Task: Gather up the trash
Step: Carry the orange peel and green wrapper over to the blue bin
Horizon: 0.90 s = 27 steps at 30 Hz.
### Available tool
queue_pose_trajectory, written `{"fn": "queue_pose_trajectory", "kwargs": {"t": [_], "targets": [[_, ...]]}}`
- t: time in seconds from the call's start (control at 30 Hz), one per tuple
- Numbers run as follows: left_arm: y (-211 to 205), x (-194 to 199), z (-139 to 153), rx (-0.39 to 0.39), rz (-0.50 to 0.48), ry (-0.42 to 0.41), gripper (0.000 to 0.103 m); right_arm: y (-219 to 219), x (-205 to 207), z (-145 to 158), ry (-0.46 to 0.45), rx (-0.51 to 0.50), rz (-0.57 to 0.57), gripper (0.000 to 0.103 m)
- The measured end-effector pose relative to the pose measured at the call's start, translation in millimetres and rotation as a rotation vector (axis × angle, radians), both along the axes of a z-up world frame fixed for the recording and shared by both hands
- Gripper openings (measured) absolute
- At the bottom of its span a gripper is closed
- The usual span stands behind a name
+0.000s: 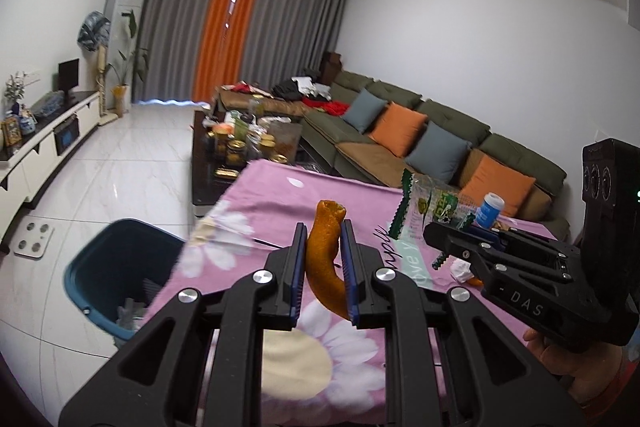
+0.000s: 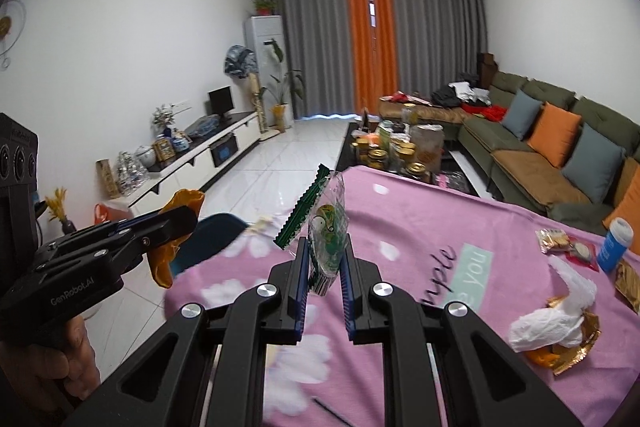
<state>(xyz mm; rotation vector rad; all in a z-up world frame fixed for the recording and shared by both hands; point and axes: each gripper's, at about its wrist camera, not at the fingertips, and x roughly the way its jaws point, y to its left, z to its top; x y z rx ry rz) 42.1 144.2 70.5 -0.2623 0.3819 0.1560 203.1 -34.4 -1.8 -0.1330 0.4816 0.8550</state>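
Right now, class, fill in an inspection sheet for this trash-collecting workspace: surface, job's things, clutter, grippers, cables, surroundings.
Surface: pink flowered cloth covers the table.
Job's things: orange peel, green-printed wrapper, blue bin beside the table.
Clutter: crumpled tissue, blue bottle, snack packets.
Grippers: left gripper jaws shut on the peel; right gripper jaws shut on the wrapper.
Cables: nothing seen.
Surroundings: green sofa, crowded coffee table.
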Motion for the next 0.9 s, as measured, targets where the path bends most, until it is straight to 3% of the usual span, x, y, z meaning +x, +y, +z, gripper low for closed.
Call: {"fn": "queue_pose_trajectory", "kwargs": {"t": [0.6, 0.9], "targets": [[40.4, -111.4, 14.0, 0.053, 0.24, -0.005, 0.017, 80.9, -55.3, 4.2, -0.111, -0.097, 0.162, 0.013], [65.3, -126.6, 10.7, 0.046, 0.32, 0.03, 0.017, 116.8, -51.4, -3.8, -0.119, -0.157, 0.204, 0.013]]}}
